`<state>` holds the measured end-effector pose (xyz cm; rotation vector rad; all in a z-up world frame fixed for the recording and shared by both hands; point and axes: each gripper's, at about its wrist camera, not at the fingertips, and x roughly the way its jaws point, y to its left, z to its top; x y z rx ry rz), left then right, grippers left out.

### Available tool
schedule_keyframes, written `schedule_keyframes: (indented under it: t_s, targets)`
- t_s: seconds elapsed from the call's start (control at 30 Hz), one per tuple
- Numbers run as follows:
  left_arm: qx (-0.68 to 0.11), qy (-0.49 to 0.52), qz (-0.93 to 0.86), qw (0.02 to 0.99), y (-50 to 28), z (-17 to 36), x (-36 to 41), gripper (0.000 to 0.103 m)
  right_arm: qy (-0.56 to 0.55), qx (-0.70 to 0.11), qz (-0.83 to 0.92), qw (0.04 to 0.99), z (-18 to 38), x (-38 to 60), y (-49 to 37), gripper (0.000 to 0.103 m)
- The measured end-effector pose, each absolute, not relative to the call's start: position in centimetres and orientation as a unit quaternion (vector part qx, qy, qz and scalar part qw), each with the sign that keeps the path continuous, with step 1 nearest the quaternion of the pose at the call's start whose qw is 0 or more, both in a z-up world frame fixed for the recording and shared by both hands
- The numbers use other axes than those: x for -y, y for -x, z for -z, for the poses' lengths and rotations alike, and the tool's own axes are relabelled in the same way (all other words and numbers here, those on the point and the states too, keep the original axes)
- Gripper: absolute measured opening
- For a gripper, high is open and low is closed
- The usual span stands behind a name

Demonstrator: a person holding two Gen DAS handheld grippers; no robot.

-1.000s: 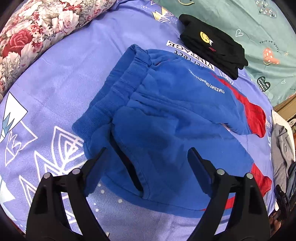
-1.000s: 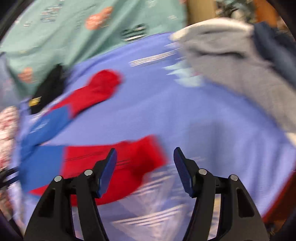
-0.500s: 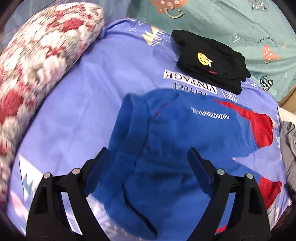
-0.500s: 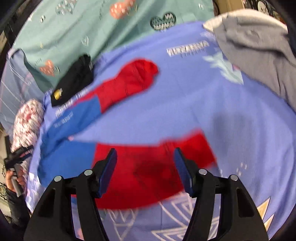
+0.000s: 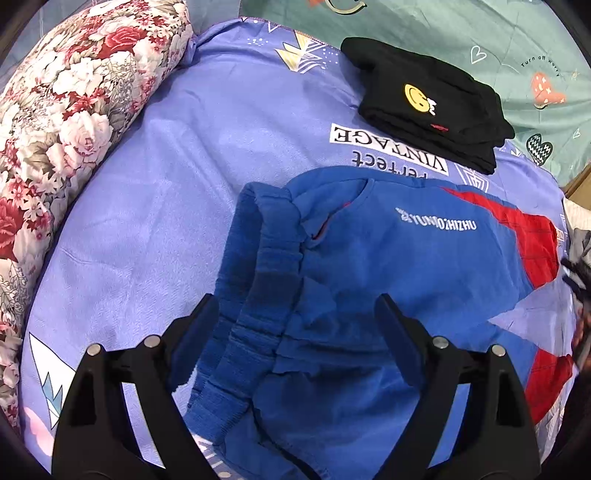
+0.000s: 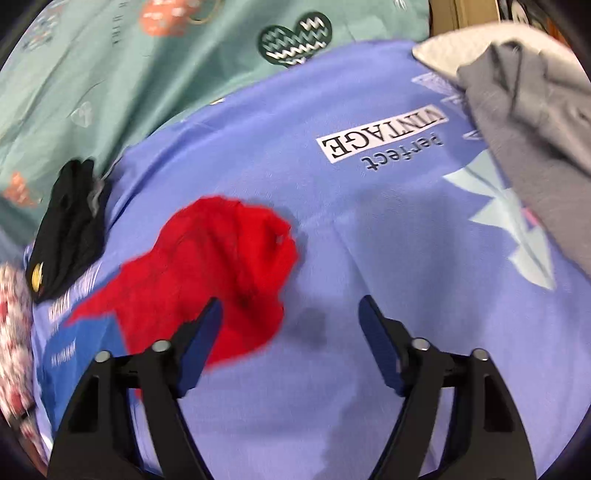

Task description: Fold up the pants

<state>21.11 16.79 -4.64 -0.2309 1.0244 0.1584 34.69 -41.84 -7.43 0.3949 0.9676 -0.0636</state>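
On the purple bedsheet [image 5: 177,155], printed with "Perfect VINTAGE" lettering, lie the pants [image 5: 369,280]: blue at the waist and thighs, red at the lower legs, spread flat with the two legs apart. Waistband bunched and ribbed, toward the left in the left wrist view; white lettering on the upper leg. Left gripper [image 5: 295,332] hangs over the waistband area, jaws spread wide, nothing pinched between them; blue cloth shows in the gap below but the pads do not press on it. Right gripper [image 6: 290,332] hangs over the sheet just beside the red cuff of one leg [image 6: 221,266]; its jaws are opening, with only bare sheet between them, and the left finger overlaps the red cloth's edge in the view. This view is blurred. A folded black garment [image 5: 432,103] with a yellow smiley patch rests at the far edge of the sheet, well apart from the pants' waist, near the upper leg. Floral pillow [image 5: 62,122] runs along the sheet's left side. Teal sheet [image 5: 480,33] with hearts lies beyond the purple one. Grey clothing [image 6: 535,140] is heaped at the right edge in the right wrist view, apart from the red cuff.
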Motion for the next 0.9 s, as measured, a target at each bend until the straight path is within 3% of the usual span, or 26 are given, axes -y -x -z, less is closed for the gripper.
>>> schedule_keyframes:
  t_s: [0.13, 0.2, 0.33, 0.5, 0.53, 0.6, 0.67, 0.9]
  targets:
    - [-0.485, 0.111, -0.079, 0.864, -21.1, 4.5, -17.2, 0.087, -0.183, -0.485, -0.002, 0.855, 8.8, 40.3, -37.8, 0.060]
    - [-0.483, 0.107, -0.087, 0.864, -21.4, 4.5, -17.3, 0.087, -0.155, -0.494, 0.022, 0.855, 9.2, 39.8, -38.5, 0.023]
    - [-0.486, 0.104, -0.093, 0.863, -22.1, 4.9, -17.3, 0.087, -0.121, -0.459, 0.076, 0.877, 5.9, 40.1, -36.7, 0.016]
    - [-0.497, 0.072, -0.098, 0.859, -23.8, 6.0, -17.0, 0.087, -0.080, -0.476, 0.111, 0.869, 7.0, 41.2, -34.9, 0.022]
    - [-0.500, 0.069, -0.100, 0.857, -24.1, 6.2, -17.1, 0.087, -0.061, -0.501, 0.102, 0.857, 8.7, 41.1, -35.5, 0.029]
    - [-0.504, 0.065, -0.106, 0.855, -24.7, 6.2, -17.3, 0.087, -0.011, -0.500, 0.125, 0.857, 9.4, 40.4, -35.7, 0.065]
    - [-0.501, 0.067, -0.111, 0.856, -24.8, 5.9, -17.8, 0.087, 0.013, -0.488, 0.144, 0.861, 8.1, 39.8, -35.2, 0.067]
    - [-0.501, 0.086, -0.105, 0.855, -25.5, 5.2, -19.2, 0.083, -0.137, -0.443, 0.036, 0.885, 4.0, 37.2, -30.6, 0.068]
